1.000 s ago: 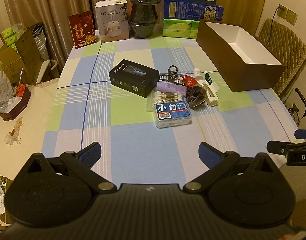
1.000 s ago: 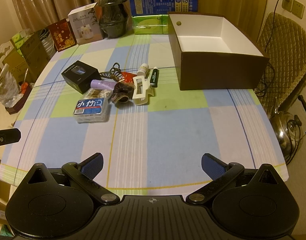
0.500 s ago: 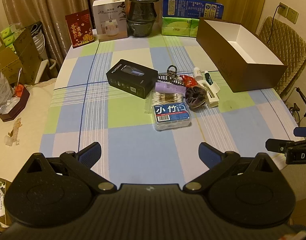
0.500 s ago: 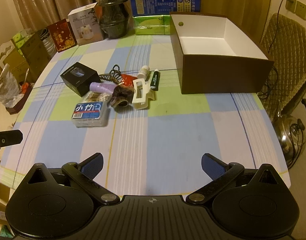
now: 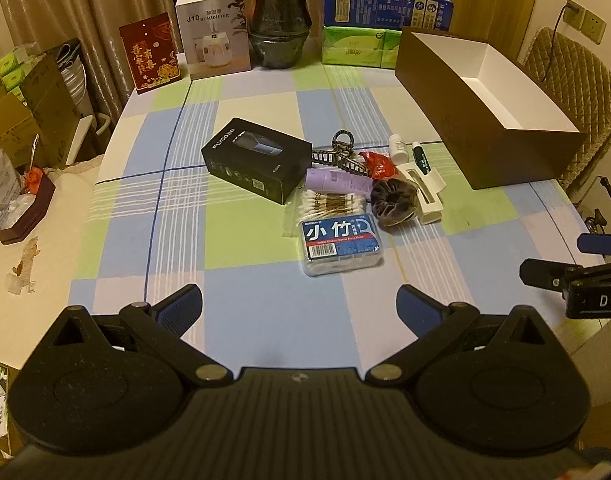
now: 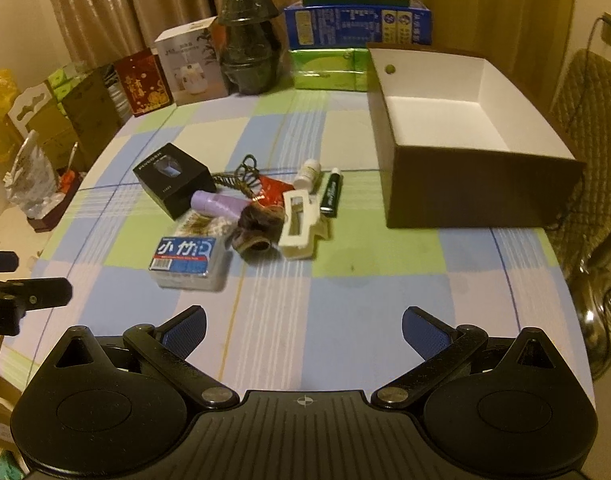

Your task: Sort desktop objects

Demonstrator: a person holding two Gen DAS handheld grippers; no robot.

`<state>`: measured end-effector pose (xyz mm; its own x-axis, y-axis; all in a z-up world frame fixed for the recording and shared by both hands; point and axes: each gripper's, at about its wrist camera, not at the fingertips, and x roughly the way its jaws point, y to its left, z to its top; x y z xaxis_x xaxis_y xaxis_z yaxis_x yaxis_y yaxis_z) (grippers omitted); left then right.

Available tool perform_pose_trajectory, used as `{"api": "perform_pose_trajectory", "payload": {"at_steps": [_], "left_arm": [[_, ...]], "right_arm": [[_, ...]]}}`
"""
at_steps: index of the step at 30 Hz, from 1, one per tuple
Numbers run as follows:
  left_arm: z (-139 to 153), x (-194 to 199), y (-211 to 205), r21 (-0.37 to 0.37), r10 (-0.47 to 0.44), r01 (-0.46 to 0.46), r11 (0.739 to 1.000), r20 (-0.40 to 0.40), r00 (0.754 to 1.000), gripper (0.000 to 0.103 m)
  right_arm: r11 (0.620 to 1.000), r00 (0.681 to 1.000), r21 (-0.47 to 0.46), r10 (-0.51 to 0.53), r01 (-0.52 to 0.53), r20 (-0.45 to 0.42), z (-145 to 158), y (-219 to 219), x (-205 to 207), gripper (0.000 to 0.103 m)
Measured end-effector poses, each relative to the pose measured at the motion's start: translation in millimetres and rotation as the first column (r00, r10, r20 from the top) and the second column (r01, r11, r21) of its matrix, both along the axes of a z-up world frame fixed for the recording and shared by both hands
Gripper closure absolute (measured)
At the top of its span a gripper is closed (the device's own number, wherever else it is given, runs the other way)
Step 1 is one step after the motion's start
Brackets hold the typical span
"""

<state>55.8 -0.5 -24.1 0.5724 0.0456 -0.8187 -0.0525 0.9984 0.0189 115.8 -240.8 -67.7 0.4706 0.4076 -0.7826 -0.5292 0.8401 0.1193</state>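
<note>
Left wrist view: nearest, the left gripper (image 5: 299, 304) hangs over the near edge of the worktop (image 5: 241, 320) with its jaws spread wide and nothing between them; the right gripper (image 6: 303, 326), seen in its own view, is likewise spread and empty. Beyond them, mid-worktop, the things to sort lie in one tight heap. Closest is the clear floss-pick box (image 5: 340, 242), light, stiff and probably slippery, best pinched across its short sides. Touching it behind is a soft bag of cotton swabs (image 5: 332, 203), which would crumple, and beside it a brown scrunchie (image 5: 394, 203), soft and easy to grab anywhere on its ring. The white hair clip (image 5: 423, 192) looks rigid but springy; take its spine. Farther back lie a purple tube (image 5: 337, 180), a red wrapper (image 5: 379, 165), a small white bottle (image 5: 398, 148), a green stick (image 5: 421, 162), a dark claw clip (image 5: 337, 152), and a black carton (image 5: 257, 164), the bulkiest, to be gripped across its narrow width. Farthest right stands the open brown box (image 5: 445, 112), empty, likely the destination.
</note>
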Motion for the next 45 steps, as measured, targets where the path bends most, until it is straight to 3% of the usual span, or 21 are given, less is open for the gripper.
{"api": "perform_pose_trajectory", "payload": {"at_steps": [8,19,35,45], "left_arm": [[-16.0,28.7,-6.3,-0.001,-0.005,0.005,1.0,-0.018,1.0,0.001],[-49.6,76.9,-10.9,-0.009,0.01,-0.011,1.0,-0.057,0.998,0.001],[-101.3,125.8,-25.6,-0.013,0.008,-0.01,1.0,-0.139,0.99,0.002],[-119.7,137.8,-27.3,-0.02,-0.008,0.005,1.0,-0.159,0.987,0.016]], "right_arm": [[0.999,0.999,0.036,0.013,-0.015,0.039,-14.3,4.4,30.8,0.002],[0.998,0.999,0.053,0.042,-0.042,0.014,-39.6,16.5,68.7,0.002],[0.998,0.999,0.041,0.042,-0.041,-0.027,-50.8,12.2,106.0,0.002],[0.997,0.997,0.037,0.066,-0.064,-0.05,-57.7,17.3,118.0,0.002]]}}
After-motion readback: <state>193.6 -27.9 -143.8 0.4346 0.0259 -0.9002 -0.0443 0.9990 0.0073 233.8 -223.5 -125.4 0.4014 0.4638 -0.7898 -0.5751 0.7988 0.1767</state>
